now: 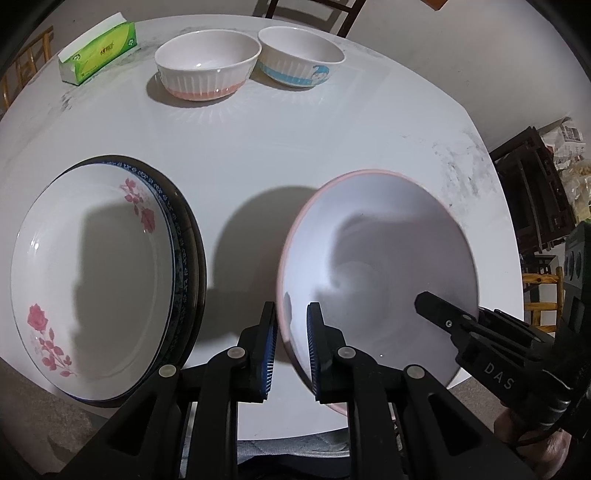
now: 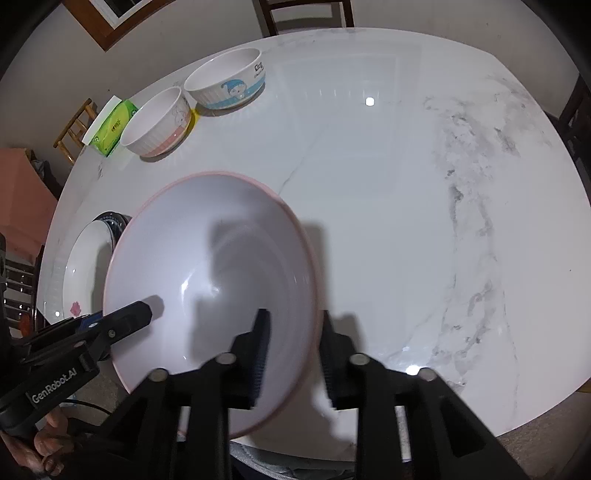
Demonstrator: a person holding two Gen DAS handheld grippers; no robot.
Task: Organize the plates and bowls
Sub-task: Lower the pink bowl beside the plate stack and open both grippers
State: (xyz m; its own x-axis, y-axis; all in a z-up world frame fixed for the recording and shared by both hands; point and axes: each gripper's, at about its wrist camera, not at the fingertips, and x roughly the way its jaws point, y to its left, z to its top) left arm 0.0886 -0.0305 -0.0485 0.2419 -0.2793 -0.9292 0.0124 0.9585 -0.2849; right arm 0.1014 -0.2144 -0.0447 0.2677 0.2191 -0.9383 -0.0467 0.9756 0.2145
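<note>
A large pink-rimmed white bowl (image 1: 376, 258) is held tilted above the white marble table (image 1: 258, 140). My left gripper (image 1: 291, 350) straddles its left rim, one pad inside and one outside. My right gripper (image 2: 291, 354) straddles its right rim (image 2: 314, 295) the same way. Both look closed on the rim. To the left a rose-patterned white plate (image 1: 92, 273) lies stacked on a blue-patterned plate (image 1: 181, 236). At the far side stand a pink-based ribbed bowl (image 1: 207, 62) and a blue-banded bowl (image 1: 301, 55).
A green tissue box (image 1: 98, 48) sits at the far left of the table, beside the pink-based bowl. Dark wooden chairs (image 2: 306, 14) stand around the table. The table's near edge (image 2: 517, 424) lies just under the grippers.
</note>
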